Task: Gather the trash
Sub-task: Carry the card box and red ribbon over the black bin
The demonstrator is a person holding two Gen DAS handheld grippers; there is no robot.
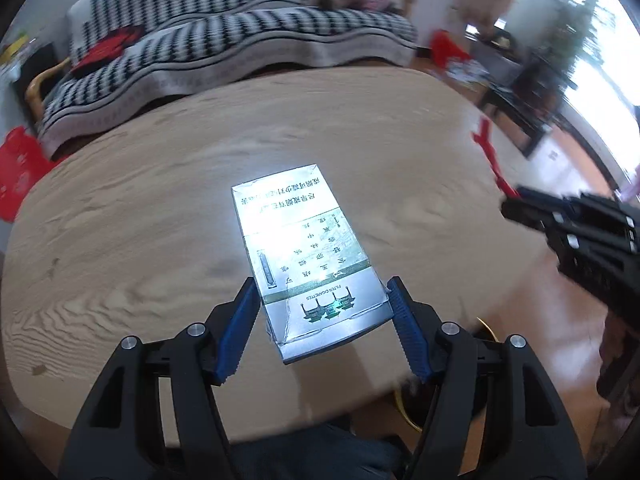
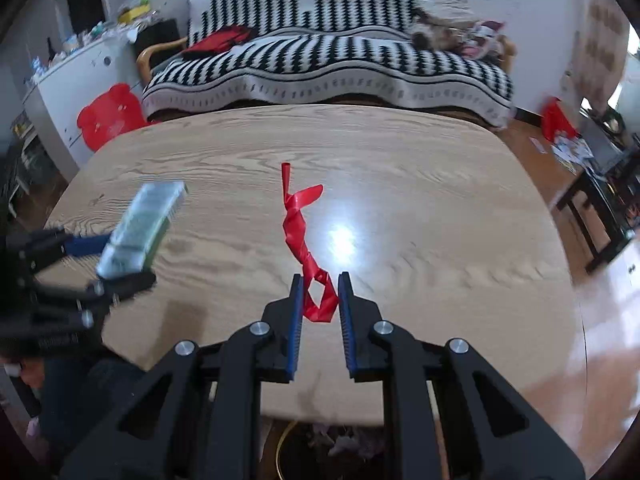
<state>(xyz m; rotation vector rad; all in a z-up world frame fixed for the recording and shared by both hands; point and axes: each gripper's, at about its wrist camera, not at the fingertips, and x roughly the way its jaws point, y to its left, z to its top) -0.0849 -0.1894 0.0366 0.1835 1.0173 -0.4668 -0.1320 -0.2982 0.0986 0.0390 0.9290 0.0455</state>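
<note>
I am holding the left gripper (image 1: 322, 294) closed on the near end of a silver cigarette pack (image 1: 304, 248), lifting it above the wooden table (image 1: 140, 200). I am gripping a twisted red ribbon (image 2: 306, 240) in the right gripper (image 2: 320, 286), jaws narrowly parted around its looped end, the rest trailing forward over the table centre.
</note>
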